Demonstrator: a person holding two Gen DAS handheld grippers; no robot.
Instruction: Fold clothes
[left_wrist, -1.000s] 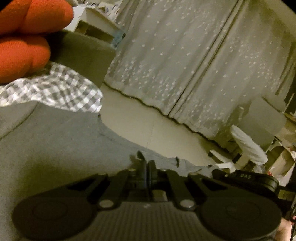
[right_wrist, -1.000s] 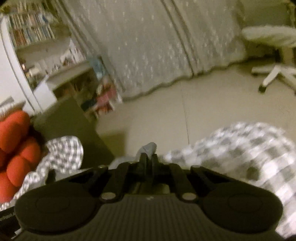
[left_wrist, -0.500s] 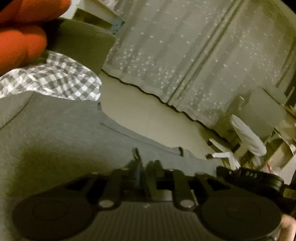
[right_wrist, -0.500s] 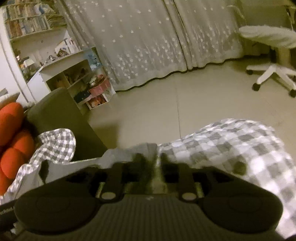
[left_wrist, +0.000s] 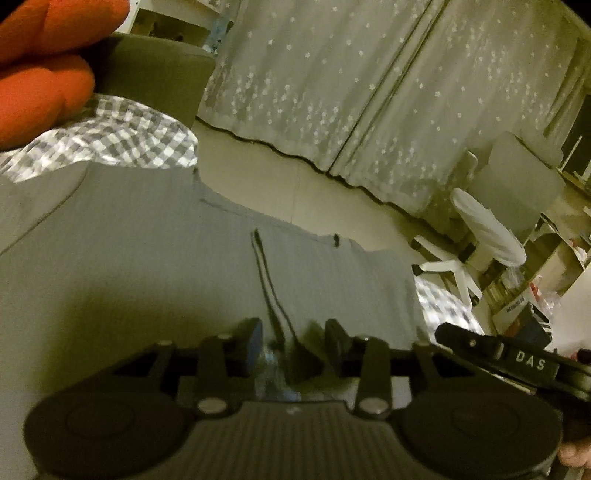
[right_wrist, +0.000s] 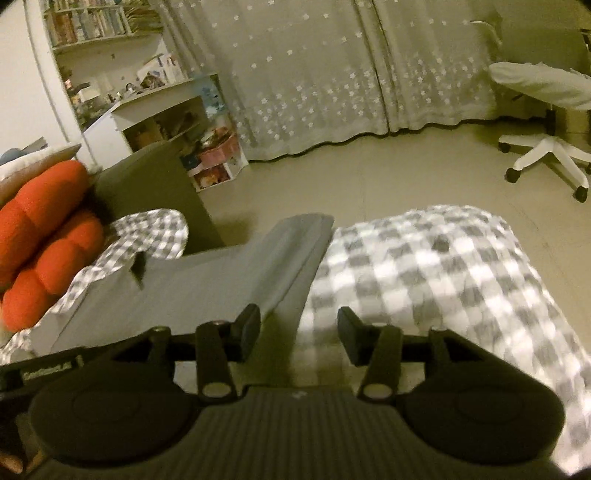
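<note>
Between the fingers (left_wrist: 253, 339) of our left gripper (left_wrist: 293, 341) there is a wide gap, and the fingers hold nothing. They sit just over the grey garment (left_wrist: 155, 240), where two thin dark cords (left_wrist: 271, 295) run down toward the gap. We cannot tell if the fingers touch the cloth.

Our right gripper (right_wrist: 299, 334) has its fingers (right_wrist: 249, 328) wide apart too, and they grip nothing. The left finger is at the near edge of the grey garment (right_wrist: 229, 277). The right finger is over the checked cloth (right_wrist: 443, 280).

The grey garment lies flat and spread out on the checked cloth. In the right wrist view one long grey part reaches away from us toward the floor (right_wrist: 369, 184). The checked cloth peeks out at the far left and at the right of the garment.

Left of the garment are fat orange cushions (right_wrist: 40, 240). Behind them is a dark sofa arm (right_wrist: 151, 184). Farther off hangs a pale curtain (right_wrist: 332, 74) with little stars. A white office chair (right_wrist: 543, 110) stands on the floor at the right. A shelf (right_wrist: 92, 29) with books is up at the far left.
</note>
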